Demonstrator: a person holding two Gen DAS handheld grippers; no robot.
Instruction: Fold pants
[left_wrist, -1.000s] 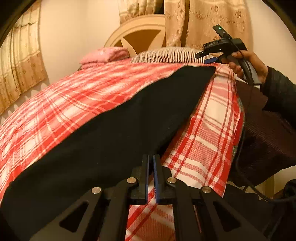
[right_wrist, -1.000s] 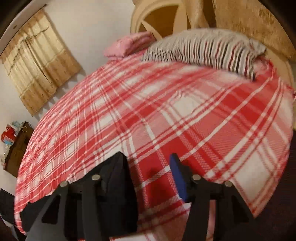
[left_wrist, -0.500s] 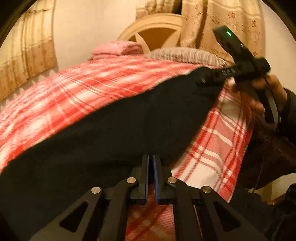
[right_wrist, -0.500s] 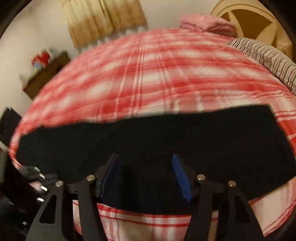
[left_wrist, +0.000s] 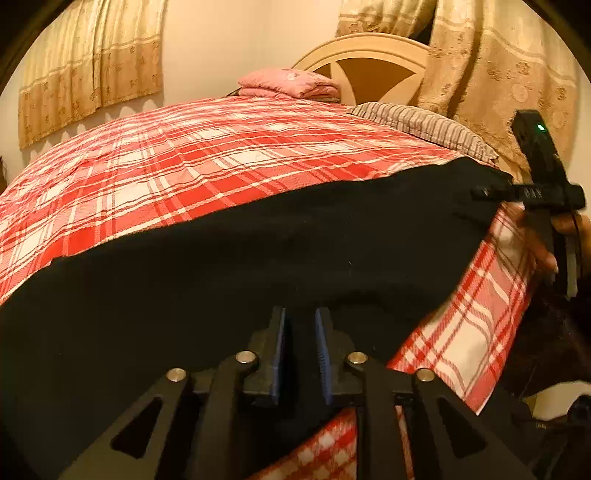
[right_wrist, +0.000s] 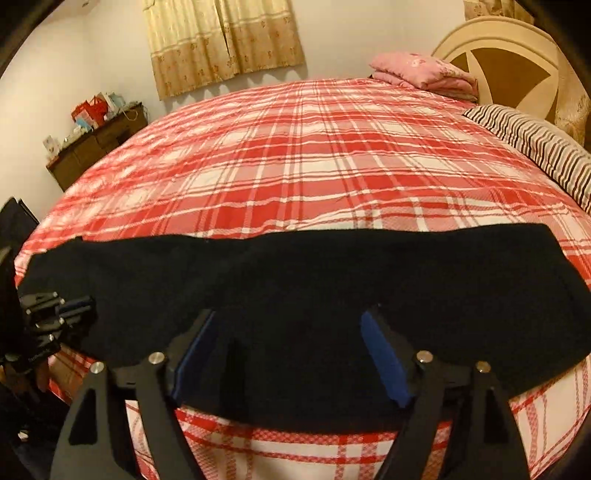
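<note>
Pants (right_wrist: 295, 280), one black pair, between two grippers on one bed (right_wrist: 314, 166)

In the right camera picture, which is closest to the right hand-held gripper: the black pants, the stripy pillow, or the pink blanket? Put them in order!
From the right hand-held gripper:
1. Pants, right at its fingers.
2. Pillow, far right.
3. Blanket, by the headboard, farthest.

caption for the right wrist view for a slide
Open right tongs over black pants spread along the near edge of a red plaid bed.
</note>
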